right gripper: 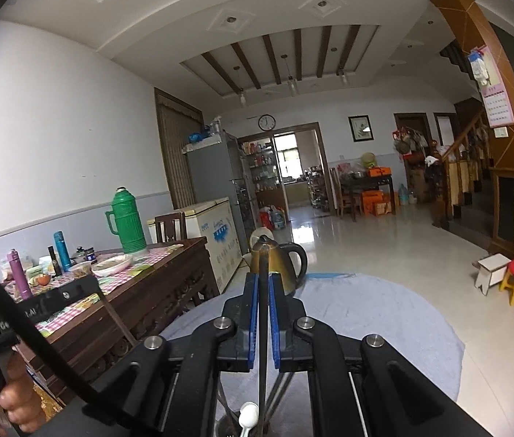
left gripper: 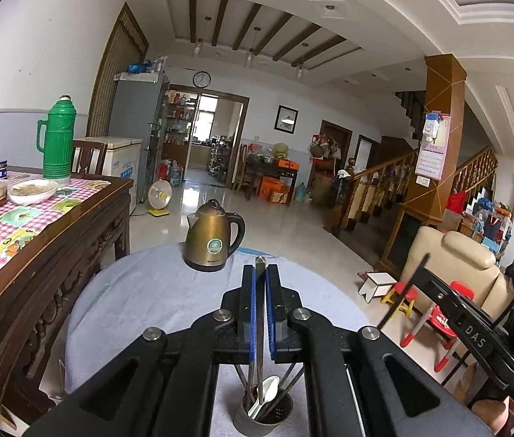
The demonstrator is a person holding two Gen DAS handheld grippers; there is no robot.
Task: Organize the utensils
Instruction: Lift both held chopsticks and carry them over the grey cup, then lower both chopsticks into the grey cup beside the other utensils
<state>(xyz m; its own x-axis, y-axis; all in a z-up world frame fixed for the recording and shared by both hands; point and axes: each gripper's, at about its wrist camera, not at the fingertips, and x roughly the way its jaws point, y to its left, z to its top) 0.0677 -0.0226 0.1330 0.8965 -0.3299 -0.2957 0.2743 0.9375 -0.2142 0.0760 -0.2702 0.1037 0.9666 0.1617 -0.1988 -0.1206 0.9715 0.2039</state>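
Note:
My left gripper (left gripper: 260,273) is shut on a thin metal utensil handle (left gripper: 259,264) that stands upright, its lower end in a dark metal utensil cup (left gripper: 262,418). The cup holds a white spoon (left gripper: 267,391) and several dark sticks. My right gripper (right gripper: 263,280) is shut on a dark utensil handle (right gripper: 263,269), also upright; its lower end reaches down toward the cup's rim (right gripper: 227,424), beside the white spoon (right gripper: 247,415). Both grippers hover over a round table with a pale blue cloth (left gripper: 155,291).
A bronze electric kettle (left gripper: 213,240) stands at the round table's far edge. A dark wooden table (left gripper: 49,225) with a checked cloth, a green thermos (left gripper: 58,138), a white bowl (left gripper: 32,191) and jars stands to the left. A beige armchair (left gripper: 453,266) and a red stool (left gripper: 404,296) are at the right.

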